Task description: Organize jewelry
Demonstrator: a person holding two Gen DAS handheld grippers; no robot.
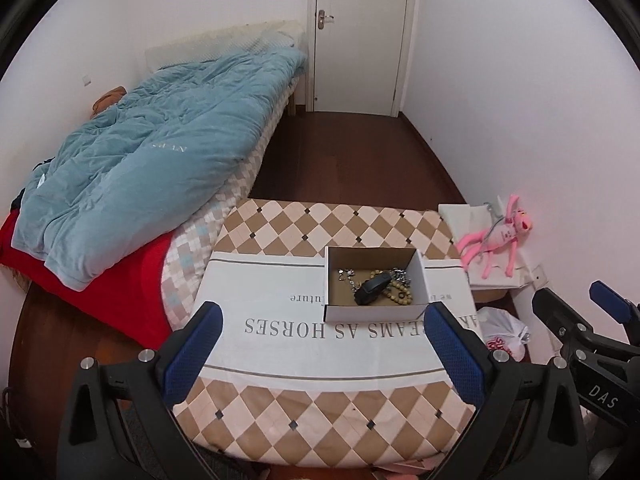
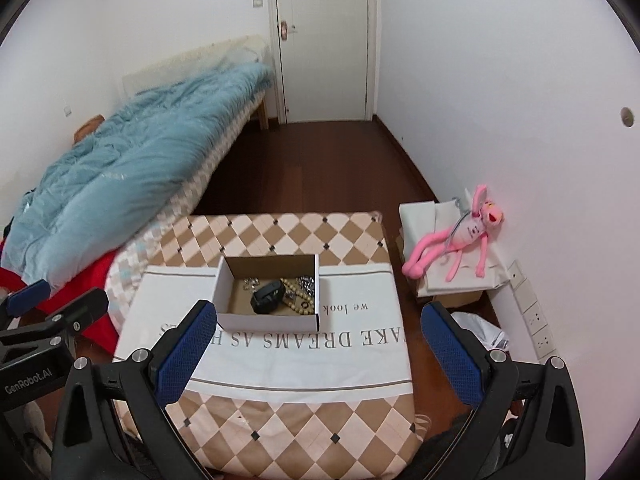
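A small white cardboard box [image 1: 425,280] sits on a white printed cloth [image 1: 256,284] on the checkered table. Inside lie a black band [image 1: 372,289], a wooden bead bracelet [image 1: 400,295] and silver chains [image 1: 346,274]. The box also shows in the right wrist view [image 2: 268,322] with the black band [image 2: 268,295], beads [image 2: 298,304] and chains [image 2: 306,282]. My left gripper [image 1: 322,354] is open and empty, held above the near side of the cloth, short of the box. My right gripper [image 2: 320,354] is open and empty, to the right of the left one.
The checkered table [image 1: 320,420] stands beside a bed with a blue quilt [image 1: 160,152] and red blanket [image 1: 132,280] on the left. A pink plush toy [image 2: 460,236] lies on boxes at the right wall. A white plastic bag [image 1: 504,330] lies on the floor.
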